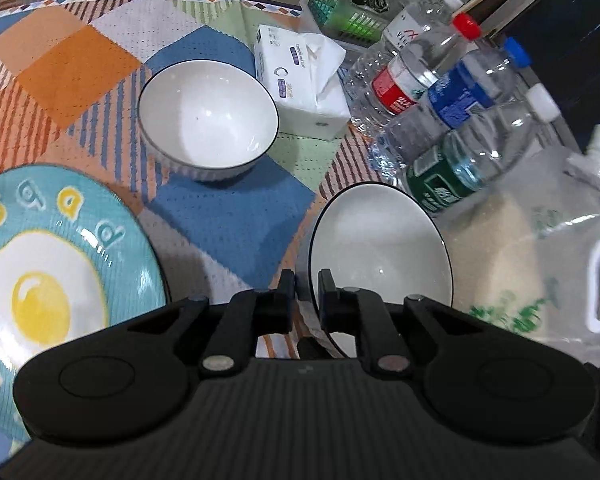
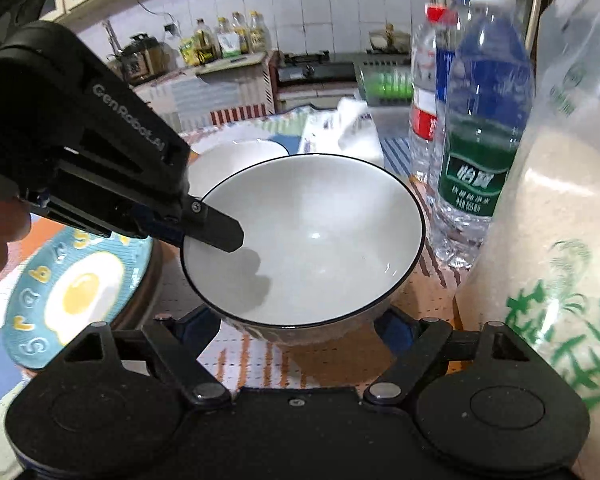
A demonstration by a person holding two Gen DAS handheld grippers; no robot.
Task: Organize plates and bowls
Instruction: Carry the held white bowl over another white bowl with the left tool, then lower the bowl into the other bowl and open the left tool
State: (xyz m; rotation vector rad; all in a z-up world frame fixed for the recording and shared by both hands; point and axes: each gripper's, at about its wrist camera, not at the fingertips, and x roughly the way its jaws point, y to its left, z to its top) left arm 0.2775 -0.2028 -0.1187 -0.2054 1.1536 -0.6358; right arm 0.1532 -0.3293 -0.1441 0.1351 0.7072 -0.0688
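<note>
On the far left of the bench (image 1: pixel 204 216), which is covered by a patterned cloth, lies a blue plate (image 1: pixel 60 264) painted with a fried egg. Further back and to its right stands an empty white bowl (image 1: pixel 208 120) with a dark rim, upright and by itself on a blue square of the cloth. Just beside it on the right sits a tissue pack (image 1: pixel 304 80), with a green basket (image 1: pixel 340 12) behind. Nearer the camera, the left gripper (image 1: pixel 306 292) has its fingers closed on the rim of a second white bowl (image 1: pixel 380 248), one finger inside the wall and one outside. In the right wrist view that bowl (image 2: pixel 312 240) fills the middle and looks tilted slightly, though whether it is off the cloth cannot be told. The right gripper (image 2: pixel 300 320) is spread wide on either side of the bowl's base, holding nothing. To the right of the bowl stand several water bottles (image 1: pixel 452 120), close together, and at the far right a large clear jug (image 2: pixel 548 240) filled with pale grain, just beside the bottles.
</note>
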